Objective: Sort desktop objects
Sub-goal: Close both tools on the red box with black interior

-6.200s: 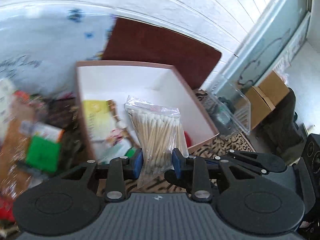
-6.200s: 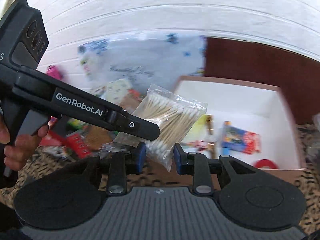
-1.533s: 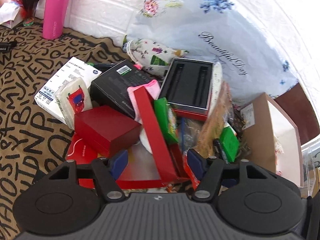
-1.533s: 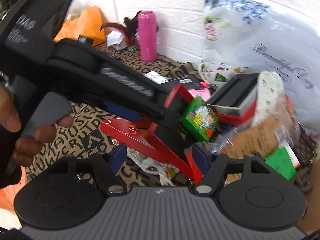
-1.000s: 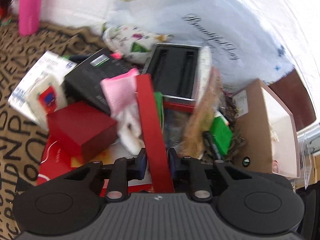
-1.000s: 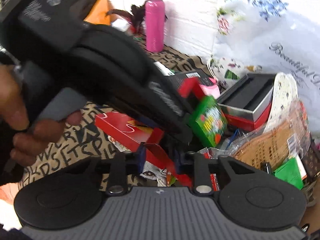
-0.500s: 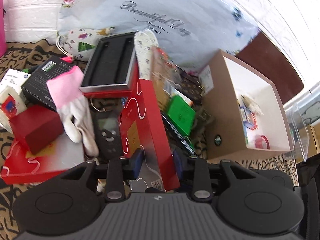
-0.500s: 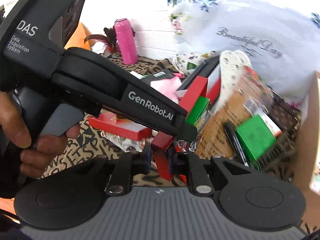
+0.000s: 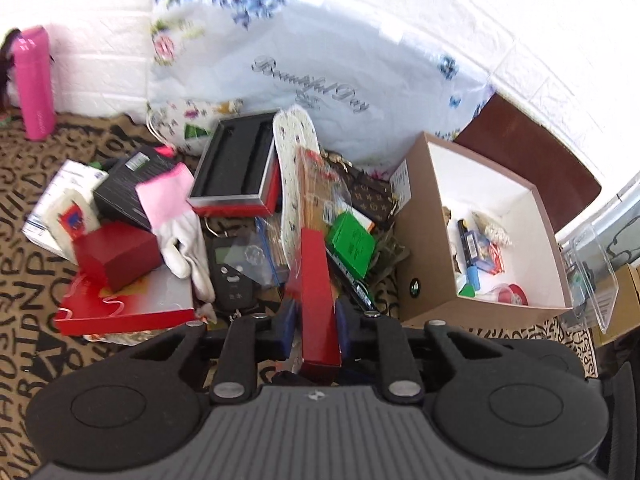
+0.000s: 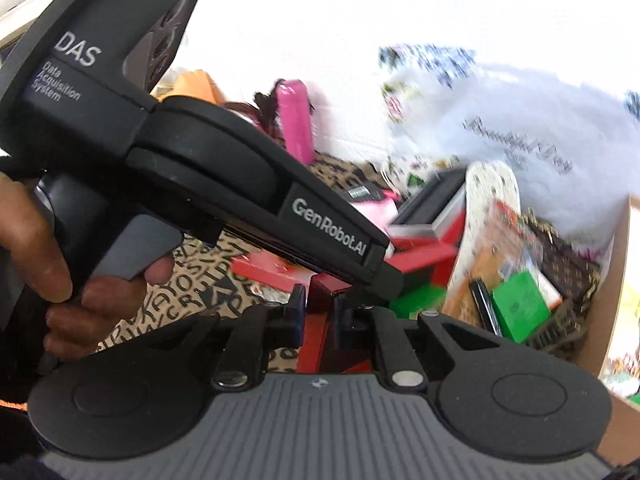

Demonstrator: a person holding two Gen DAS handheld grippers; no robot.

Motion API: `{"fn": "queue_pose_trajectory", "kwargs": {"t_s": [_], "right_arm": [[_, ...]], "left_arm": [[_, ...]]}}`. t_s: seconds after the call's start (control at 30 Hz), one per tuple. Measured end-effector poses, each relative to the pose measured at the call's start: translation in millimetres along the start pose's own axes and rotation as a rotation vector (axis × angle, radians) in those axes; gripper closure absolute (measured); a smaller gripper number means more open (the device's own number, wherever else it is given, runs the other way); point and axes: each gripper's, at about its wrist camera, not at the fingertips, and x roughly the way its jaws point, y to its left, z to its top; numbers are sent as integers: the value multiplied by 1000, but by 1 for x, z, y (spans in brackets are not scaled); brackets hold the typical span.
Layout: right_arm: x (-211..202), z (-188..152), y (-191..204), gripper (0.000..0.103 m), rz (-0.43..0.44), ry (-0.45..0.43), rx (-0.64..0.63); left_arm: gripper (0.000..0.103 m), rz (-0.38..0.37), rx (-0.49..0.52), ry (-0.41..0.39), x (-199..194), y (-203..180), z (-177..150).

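Left gripper (image 9: 314,316) closing, pads pressed on the flat red box (image 9: 316,280), held edge-up at six o'clock. Right gripper (image 10: 318,312) closing on the same box. Open cardboard box (image 9: 424,280) at three o'clock.

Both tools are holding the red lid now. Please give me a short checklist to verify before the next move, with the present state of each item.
1. Left tool clamps the red lid, still closing: ok.
2. Right tool clamps the same lid, still closing: ok.
3. Cardboard box open on top: ok.
4. Free floor space in the box for the lid: cannot tell.
5. Lid free of the insole and green packet: cannot tell.
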Motion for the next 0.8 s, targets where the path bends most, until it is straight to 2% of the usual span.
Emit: {"fn": "queue_pose_trajectory", "kwargs": {"t_s": [0.13,0.23,0.47,0.67,0.7,0.73,0.8], "right_arm": [[-15,7,9,91,16,-45,-28],[-24,7,11,91,18,-67,-33],[-32,-11,-1,91,-31,-25,32],[-35,-31,-25,91,-121,32,118],[-37,-34,-30,91,-136,42,133],[-39,-38,-33,91,-146,55,146],[-40,-43,-41,91,-156,76,177]], "left_arm": [[83,-2,8,-40,-19,-5,-1],[84,-5,14,-32,-17,-10,-5],[84,-58,21,30,-1,-25,-20],[83,-86,41,66,15,-37,-24],[80,-88,39,74,19,-38,-24],[71,-90,34,85,23,-38,-25],[60,-83,21,107,33,-36,-29]]}}
